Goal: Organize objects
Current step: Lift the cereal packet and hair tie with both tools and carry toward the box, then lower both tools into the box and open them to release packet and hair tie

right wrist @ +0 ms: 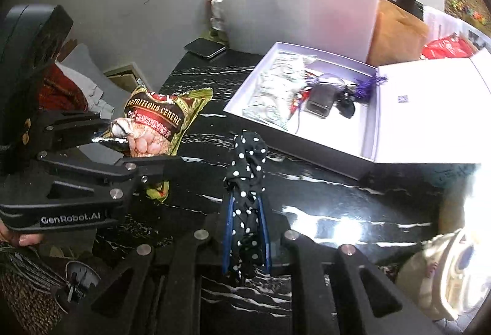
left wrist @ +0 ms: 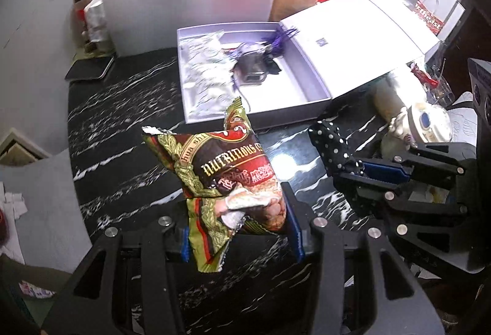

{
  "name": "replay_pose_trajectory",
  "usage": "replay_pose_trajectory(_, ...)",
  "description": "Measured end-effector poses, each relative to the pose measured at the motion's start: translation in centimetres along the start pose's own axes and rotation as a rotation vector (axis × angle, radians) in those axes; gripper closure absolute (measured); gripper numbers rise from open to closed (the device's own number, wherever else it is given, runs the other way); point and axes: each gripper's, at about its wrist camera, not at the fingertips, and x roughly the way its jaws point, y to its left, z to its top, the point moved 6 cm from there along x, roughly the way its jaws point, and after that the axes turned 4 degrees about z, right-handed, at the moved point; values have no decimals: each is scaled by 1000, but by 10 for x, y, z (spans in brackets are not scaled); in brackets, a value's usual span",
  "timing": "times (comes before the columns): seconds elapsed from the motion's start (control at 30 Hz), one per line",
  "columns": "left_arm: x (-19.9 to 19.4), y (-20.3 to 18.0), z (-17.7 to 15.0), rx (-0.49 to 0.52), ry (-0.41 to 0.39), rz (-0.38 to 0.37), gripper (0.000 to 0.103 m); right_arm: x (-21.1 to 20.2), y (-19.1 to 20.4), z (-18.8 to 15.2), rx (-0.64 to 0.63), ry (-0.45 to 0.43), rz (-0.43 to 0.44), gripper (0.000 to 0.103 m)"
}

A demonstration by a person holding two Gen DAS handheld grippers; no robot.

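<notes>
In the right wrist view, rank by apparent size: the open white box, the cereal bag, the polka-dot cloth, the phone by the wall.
Largest to smallest as they appear:
1. open white box, lid included
2. cereal bag and polka-dot cloth: look alike, and both are held close to the camera, so unranked
3. phone, farther back, so apparent size understates it

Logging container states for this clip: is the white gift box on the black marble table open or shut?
Open. The white gift box has its lid folded back flat to the right, exposing a silver foil packet and dark gadget inside.
</notes>
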Motion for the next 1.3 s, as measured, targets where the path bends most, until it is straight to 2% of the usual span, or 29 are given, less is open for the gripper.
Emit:
replay_pose_trajectory(0.2, 10, -22, 26, 36, 9, -23, 58, -7, -22, 8, 14, -3, -25, 88)
replay_pose_trajectory(0.47, 33, -32, 59, 64, 29, -20, 58, 2, -47, 28, 39, -27, -35, 88)
replay_pose_trajectory(0.83, 72, -29, 104, 56, 42, 1, 58, 30, -81, 62, 38, 8, -29, 88)
replay_pose_trajectory(1.3, 118, -19, 155, 43, 59, -14, 58, 59, -112, 98, 41, 43, -29, 88)
